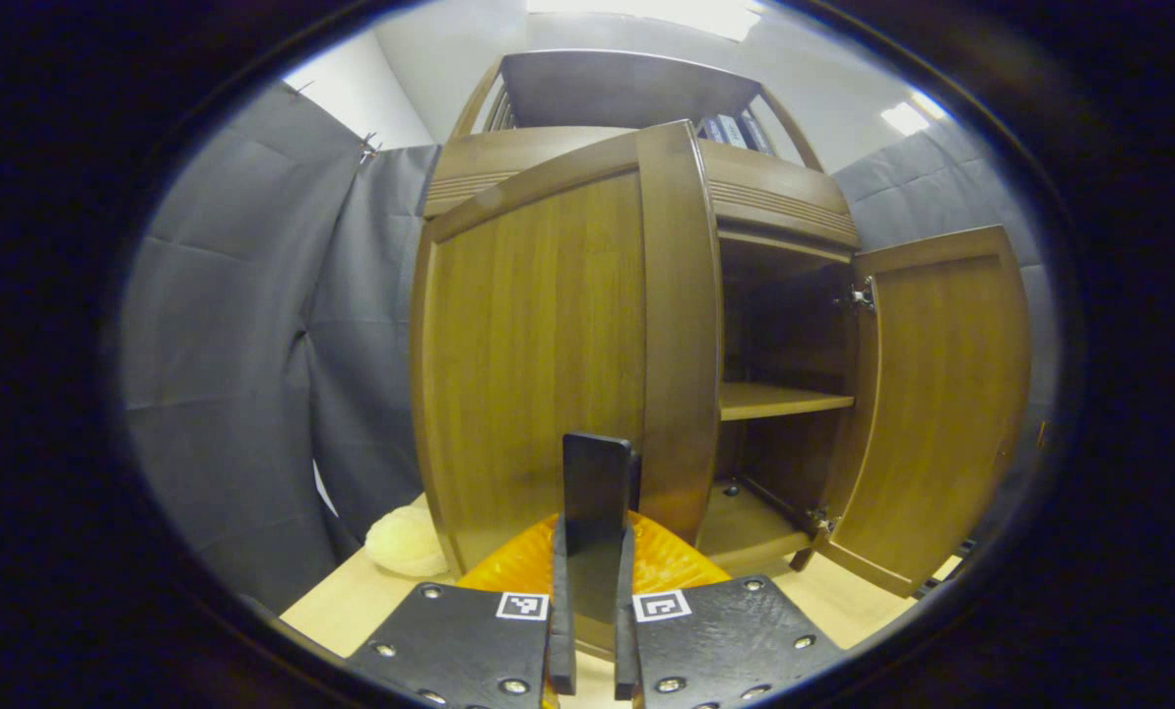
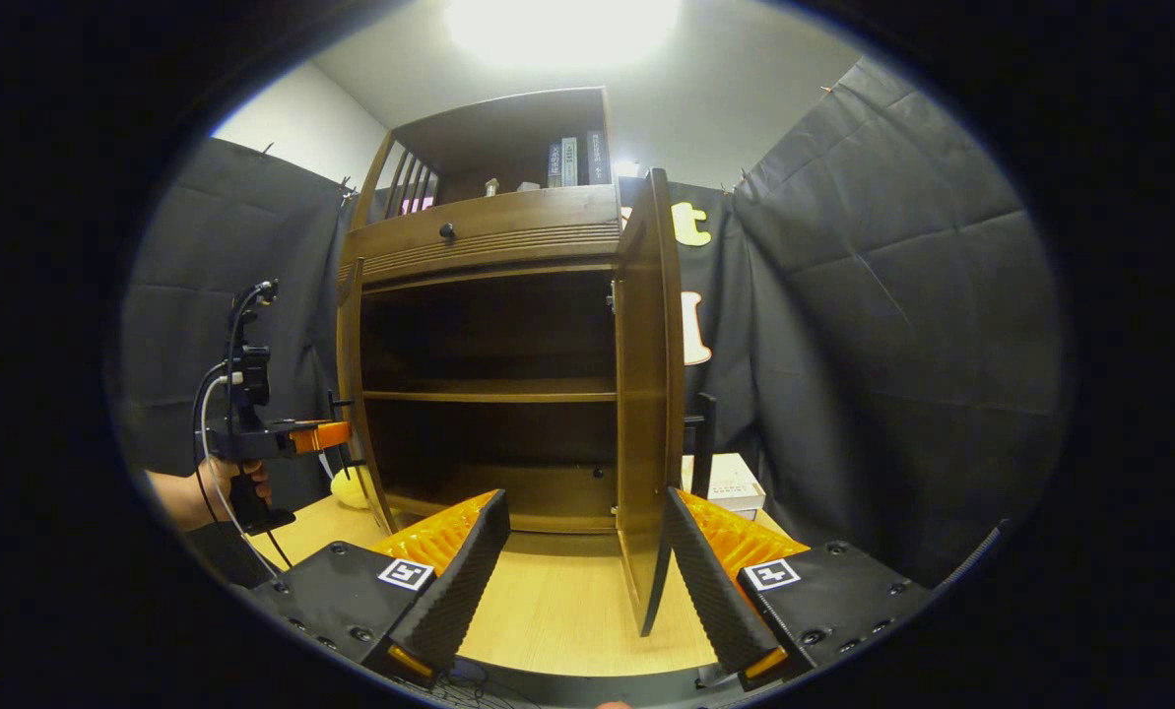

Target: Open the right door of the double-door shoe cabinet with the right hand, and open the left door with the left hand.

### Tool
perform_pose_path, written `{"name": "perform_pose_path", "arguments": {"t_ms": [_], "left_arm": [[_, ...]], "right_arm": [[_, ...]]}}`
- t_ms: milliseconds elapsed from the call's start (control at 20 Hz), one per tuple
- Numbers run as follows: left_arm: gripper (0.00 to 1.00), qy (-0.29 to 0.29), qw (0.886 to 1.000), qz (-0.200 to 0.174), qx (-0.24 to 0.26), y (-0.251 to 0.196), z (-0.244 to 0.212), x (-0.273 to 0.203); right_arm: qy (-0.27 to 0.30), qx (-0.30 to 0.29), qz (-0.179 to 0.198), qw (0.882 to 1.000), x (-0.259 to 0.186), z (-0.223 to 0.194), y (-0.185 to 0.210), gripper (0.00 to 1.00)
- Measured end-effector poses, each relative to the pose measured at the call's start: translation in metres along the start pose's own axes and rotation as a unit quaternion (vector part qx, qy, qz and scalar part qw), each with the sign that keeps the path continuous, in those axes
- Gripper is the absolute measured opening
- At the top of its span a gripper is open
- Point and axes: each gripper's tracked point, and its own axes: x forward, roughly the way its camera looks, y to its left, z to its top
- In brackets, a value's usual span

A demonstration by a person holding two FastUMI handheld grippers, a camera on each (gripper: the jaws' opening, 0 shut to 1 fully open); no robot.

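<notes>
The wooden shoe cabinet (image 2: pixel 489 236) stands on a table with both doors swung out. In the left gripper view the left door (image 1: pixel 538 345) is partly open, and my left gripper (image 1: pixel 595 551) is shut on its dark upright bar handle (image 1: pixel 597 473). The right gripper view shows that left gripper (image 2: pixel 341 433), held by a hand (image 2: pixel 188 497), at the left door's edge (image 2: pixel 356 394). The right door (image 2: pixel 641 394) stands wide open, nearly edge-on, with its handle (image 2: pixel 707 443) on the far side. My right gripper (image 2: pixel 587 581) is open, with the door's lower corner between its fingers, untouched.
Inside, a shelf (image 2: pixel 489 396) and the bottom board are bare. A pale round thing (image 1: pixel 405 542) lies on the table (image 2: pixel 548 611) left of the cabinet. A white box (image 2: pixel 730 483) sits behind the right door. Books (image 2: pixel 572 158) stand on top. Cloth walls close in on both sides.
</notes>
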Motion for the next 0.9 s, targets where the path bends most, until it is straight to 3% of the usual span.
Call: {"name": "perform_pose_path", "arguments": {"t_ms": [100, 150, 200, 250, 450, 500, 900], "left_arm": [[0.13, -0.001, 1.0, 0.009, 0.001, 0.001, 0.006, -0.001], [0.19, -0.002, 1.0, 0.013, 0.001, -0.001, 0.012, -0.002], [0.13, -0.002, 1.0, 0.016, 0.0, -0.007, 0.02, -0.006], [0.19, -0.001, 1.0, 0.02, -0.002, -0.008, 0.026, -0.009], [0.12, 0.001, 0.999, 0.031, -0.008, 0.0, 0.022, -0.005], [0.19, 0.001, 0.999, 0.034, -0.006, 0.0, 0.02, -0.004], [0.18, 0.001, 0.999, 0.053, -0.003, 0.022, 0.031, -0.023]], "right_arm": [[-0.003, -0.003, 0.008, 1.0, 0.003, 0.001, 0.007, 0.97], [-0.003, -0.004, 0.013, 1.0, 0.005, 0.002, 0.011, 0.97], [-0.003, -0.005, 0.018, 1.0, 0.007, 0.002, 0.014, 0.98], [-0.004, -0.005, 0.022, 1.0, 0.008, 0.003, 0.018, 0.98], [-0.003, -0.003, 0.042, 0.999, 0.015, 0.001, 0.036, 0.98], [-0.002, -0.003, 0.047, 0.999, 0.017, 0.001, 0.041, 0.98], [-0.008, -0.016, 0.079, 0.997, 0.024, 0.004, 0.073, 0.97]]}}
